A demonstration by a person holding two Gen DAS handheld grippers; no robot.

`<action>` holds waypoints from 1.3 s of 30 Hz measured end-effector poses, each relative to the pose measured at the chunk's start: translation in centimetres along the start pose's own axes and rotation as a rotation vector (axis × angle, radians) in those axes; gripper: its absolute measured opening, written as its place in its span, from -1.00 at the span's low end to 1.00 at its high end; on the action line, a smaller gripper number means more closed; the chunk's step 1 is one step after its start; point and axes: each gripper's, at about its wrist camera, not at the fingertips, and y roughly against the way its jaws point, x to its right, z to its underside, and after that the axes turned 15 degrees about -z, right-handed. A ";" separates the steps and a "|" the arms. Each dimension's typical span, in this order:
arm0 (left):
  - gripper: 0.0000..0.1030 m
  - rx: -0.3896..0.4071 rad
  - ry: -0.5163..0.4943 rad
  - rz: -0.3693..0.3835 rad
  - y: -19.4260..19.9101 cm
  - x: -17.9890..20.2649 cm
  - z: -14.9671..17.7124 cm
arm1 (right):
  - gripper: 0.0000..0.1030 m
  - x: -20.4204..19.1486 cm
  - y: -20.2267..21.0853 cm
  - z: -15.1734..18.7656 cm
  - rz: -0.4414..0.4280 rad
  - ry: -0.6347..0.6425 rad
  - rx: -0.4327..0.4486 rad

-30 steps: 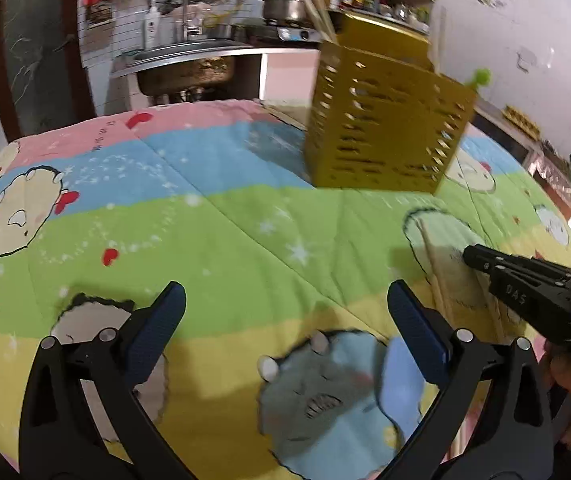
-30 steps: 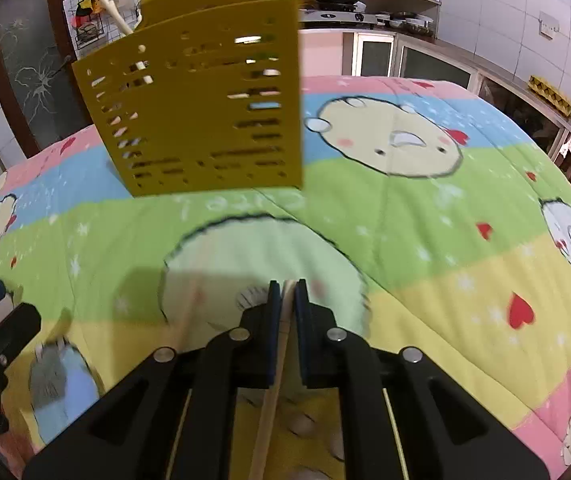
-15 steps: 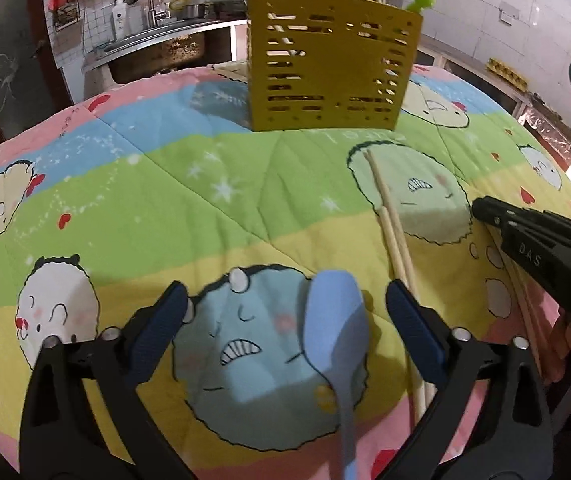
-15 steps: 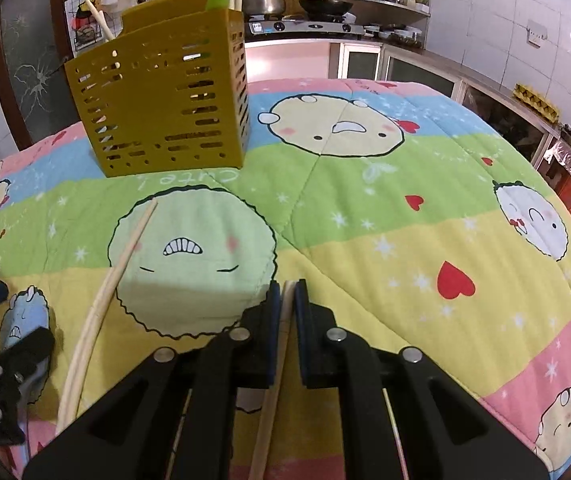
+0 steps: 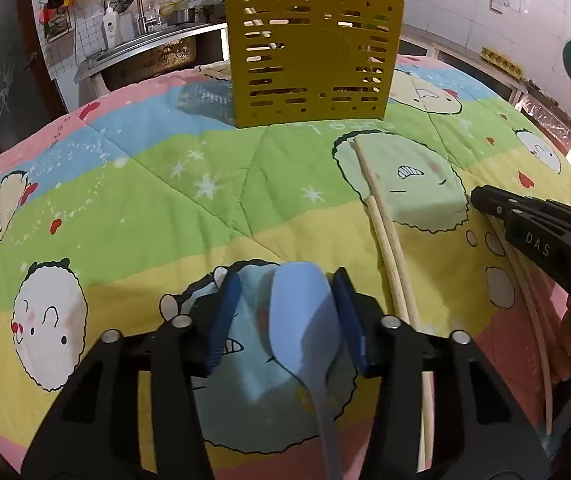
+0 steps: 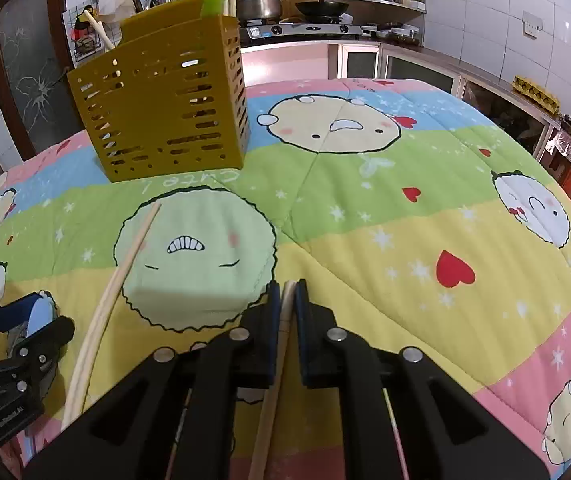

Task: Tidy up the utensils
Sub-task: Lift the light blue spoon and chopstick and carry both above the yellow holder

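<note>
Left gripper closes narrowly around the pale blue plastic spoon, bowl forward for lifting. Right gripper is clamped on a wooden chopstick, probably bound for the far yellow perforated utensil holder.

Quilt is pastel stripes, pink/blue/green/yellow w/ cartoon faces, red hearts, white stars. Utensil caddy mustard yellow. Spoon light blue, chopsticks pale wood.

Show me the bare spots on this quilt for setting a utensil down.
Free: the quilt right of the yellow holder, and the green band left of the loose chopsticks. Crowded: the near edge, where the left hand-held gripper flanks the blue spoon and the right hand-held gripper pinches a chopstick.
</note>
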 end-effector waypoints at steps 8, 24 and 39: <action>-0.43 0.010 0.015 0.014 0.1 -0.4 0.0 | -0.84 -0.1 0.3 0.2 0.002 0.004 0.006; -0.43 0.139 0.025 -0.043 2.1 -1.4 -1.2 | -0.87 -0.9 2.8 -0.8 -0.011 0.025 0.109; -0.43 0.356 0.150 -0.076 7.5 -5.6 -4.7 | -0.88 -3.4 9.9 -4.0 -0.030 0.104 0.356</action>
